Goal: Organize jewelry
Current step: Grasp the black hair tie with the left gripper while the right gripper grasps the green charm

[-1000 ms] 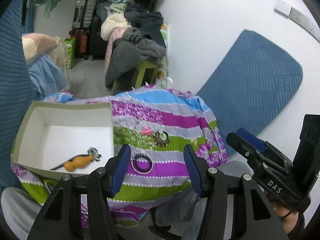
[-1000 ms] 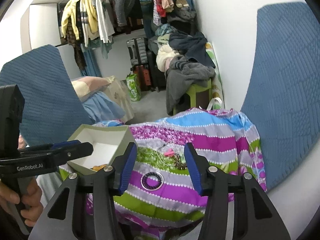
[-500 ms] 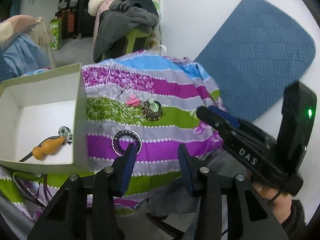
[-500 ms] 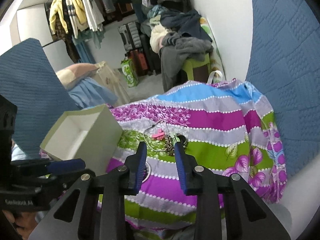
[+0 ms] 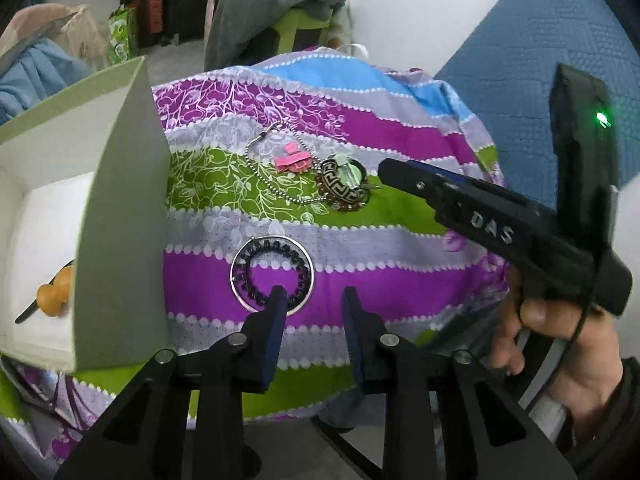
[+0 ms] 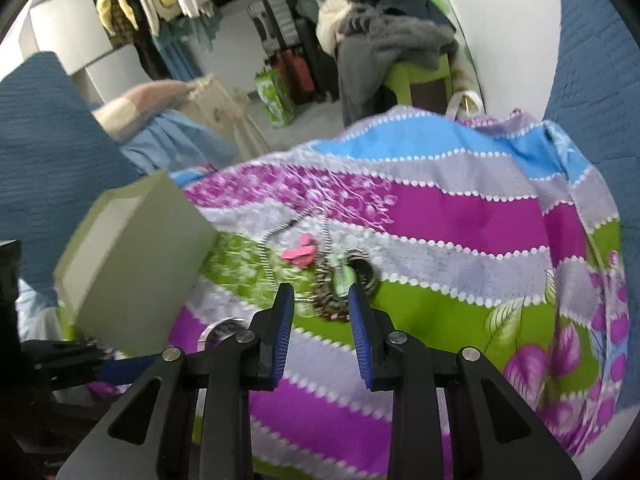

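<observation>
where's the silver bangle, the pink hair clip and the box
silver bangle (image 5: 308, 280), left wrist view, right side of ring
pink hair clip (image 5: 292, 160), left wrist view, its middle
box (image 5: 120, 216), left wrist view, grey-green outer wall

The left gripper (image 5: 312, 300) hangs over the striped cloth (image 5: 400, 136), jaws closing with nothing between them, its left tip overlapping the silver bangle (image 5: 272, 276). The pale green box (image 5: 120, 220) stands to the left; the right gripper (image 5: 472, 216) reaches toward the patterned bracelet (image 5: 340, 184).
</observation>
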`<action>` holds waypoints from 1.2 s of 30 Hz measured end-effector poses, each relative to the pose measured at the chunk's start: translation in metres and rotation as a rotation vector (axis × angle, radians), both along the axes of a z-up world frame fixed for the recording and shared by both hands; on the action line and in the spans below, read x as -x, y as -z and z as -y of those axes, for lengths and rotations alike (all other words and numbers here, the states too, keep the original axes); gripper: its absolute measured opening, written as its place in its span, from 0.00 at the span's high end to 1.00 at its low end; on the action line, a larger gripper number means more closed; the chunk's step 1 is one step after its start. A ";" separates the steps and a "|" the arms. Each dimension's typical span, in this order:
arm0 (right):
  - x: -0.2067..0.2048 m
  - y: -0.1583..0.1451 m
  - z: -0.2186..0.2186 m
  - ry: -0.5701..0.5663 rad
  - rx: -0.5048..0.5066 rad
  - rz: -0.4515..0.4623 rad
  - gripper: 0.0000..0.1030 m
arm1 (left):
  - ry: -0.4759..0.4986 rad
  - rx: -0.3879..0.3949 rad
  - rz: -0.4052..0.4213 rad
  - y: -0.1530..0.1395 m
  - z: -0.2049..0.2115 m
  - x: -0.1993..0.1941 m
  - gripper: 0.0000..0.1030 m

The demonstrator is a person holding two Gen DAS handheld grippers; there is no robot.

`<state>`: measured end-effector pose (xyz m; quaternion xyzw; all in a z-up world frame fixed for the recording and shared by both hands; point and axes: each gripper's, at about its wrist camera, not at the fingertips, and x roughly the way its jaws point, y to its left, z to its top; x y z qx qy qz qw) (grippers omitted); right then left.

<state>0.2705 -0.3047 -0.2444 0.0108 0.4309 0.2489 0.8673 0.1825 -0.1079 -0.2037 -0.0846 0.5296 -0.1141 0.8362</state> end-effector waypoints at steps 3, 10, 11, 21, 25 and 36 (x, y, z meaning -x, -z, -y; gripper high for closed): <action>-0.017 0.010 0.000 -0.018 0.003 -0.025 0.76 | -0.009 -0.003 -0.006 0.009 0.001 -0.010 0.74; -0.032 0.024 -0.015 -0.067 0.021 -0.074 0.79 | -0.010 -0.016 -0.030 0.027 0.002 -0.026 0.83; -0.034 0.025 -0.016 -0.066 0.033 -0.072 0.79 | -0.012 -0.020 -0.034 0.029 0.002 -0.027 0.83; -0.045 0.042 -0.022 -0.081 0.112 -0.098 0.86 | 0.045 -0.047 -0.073 0.045 0.009 -0.032 0.79; -0.045 0.041 -0.020 -0.082 0.106 -0.102 0.89 | 0.057 -0.078 -0.071 0.050 0.014 -0.034 0.79; -0.036 0.026 -0.015 -0.081 0.042 -0.072 0.90 | 0.057 -0.094 -0.040 0.051 0.020 -0.033 0.93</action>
